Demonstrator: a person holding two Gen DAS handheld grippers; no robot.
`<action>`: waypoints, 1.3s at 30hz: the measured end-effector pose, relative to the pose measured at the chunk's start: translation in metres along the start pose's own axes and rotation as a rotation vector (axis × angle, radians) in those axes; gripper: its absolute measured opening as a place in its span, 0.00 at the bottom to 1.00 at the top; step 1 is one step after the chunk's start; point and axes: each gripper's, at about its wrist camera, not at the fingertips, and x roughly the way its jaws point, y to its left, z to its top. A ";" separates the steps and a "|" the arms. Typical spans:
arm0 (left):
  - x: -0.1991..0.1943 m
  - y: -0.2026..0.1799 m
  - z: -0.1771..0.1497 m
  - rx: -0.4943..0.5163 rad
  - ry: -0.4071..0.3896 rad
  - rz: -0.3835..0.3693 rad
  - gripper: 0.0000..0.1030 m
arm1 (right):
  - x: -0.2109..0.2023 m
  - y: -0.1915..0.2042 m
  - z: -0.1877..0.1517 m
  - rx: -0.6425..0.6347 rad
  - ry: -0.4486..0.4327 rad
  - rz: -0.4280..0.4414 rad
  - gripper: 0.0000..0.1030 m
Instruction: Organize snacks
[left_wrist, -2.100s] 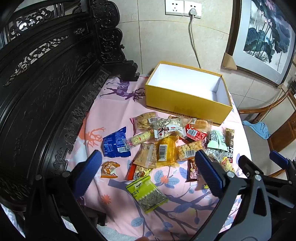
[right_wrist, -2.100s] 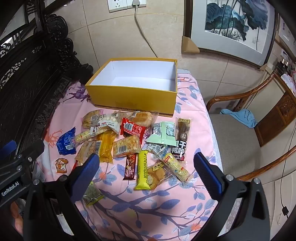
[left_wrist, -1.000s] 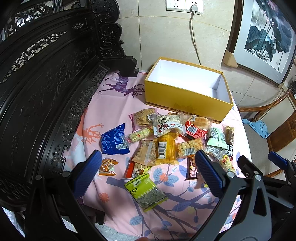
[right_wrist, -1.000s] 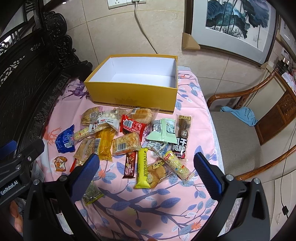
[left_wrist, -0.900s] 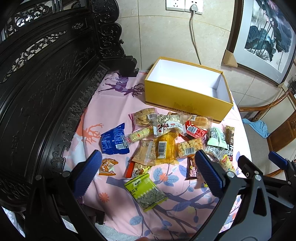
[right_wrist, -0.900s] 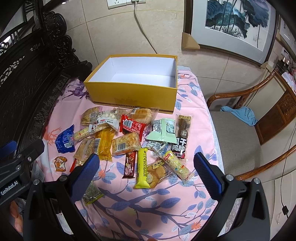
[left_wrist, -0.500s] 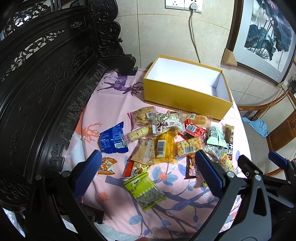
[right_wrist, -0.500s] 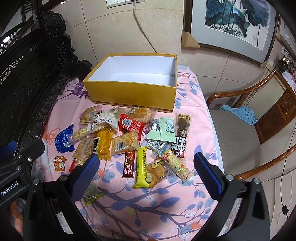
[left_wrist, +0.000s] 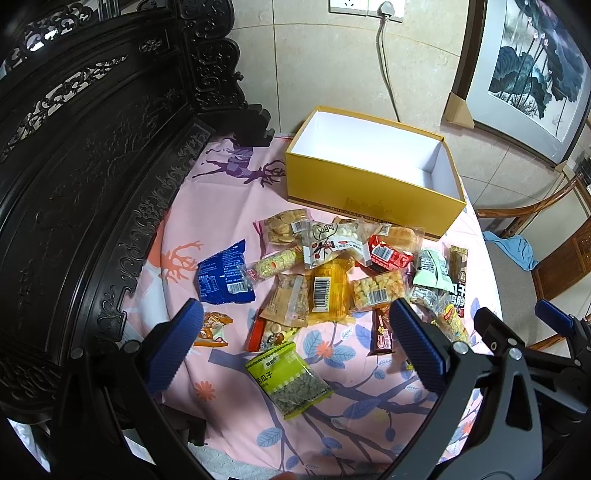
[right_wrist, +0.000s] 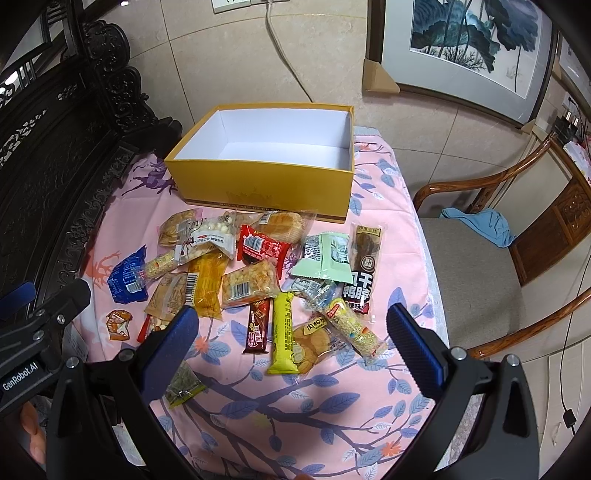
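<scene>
Left gripper (left_wrist: 295, 343) and right gripper (right_wrist: 291, 339) both released at lower frame, snacks (right_wrist: 255, 273) scattered mid-frame on bench (right_wrist: 332, 398), yellow box (right_wrist: 266, 184) above.

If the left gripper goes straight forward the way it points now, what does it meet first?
Probably the green packet of seeds on the pink floral tablecloth: it lies nearest, between the open left gripper fingers. Depth is unclear in this fisheye view, so the small red packet just beyond is also possible.
</scene>
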 end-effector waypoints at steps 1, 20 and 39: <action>0.001 0.001 0.002 -0.001 0.000 0.000 0.98 | 0.000 0.000 0.000 0.000 0.000 0.000 0.99; 0.003 0.006 0.004 -0.016 0.021 0.001 0.98 | 0.001 0.003 -0.001 -0.007 0.003 0.000 0.99; 0.023 0.073 0.017 -0.135 0.042 0.131 0.98 | 0.076 0.020 0.003 -0.041 0.192 0.176 0.99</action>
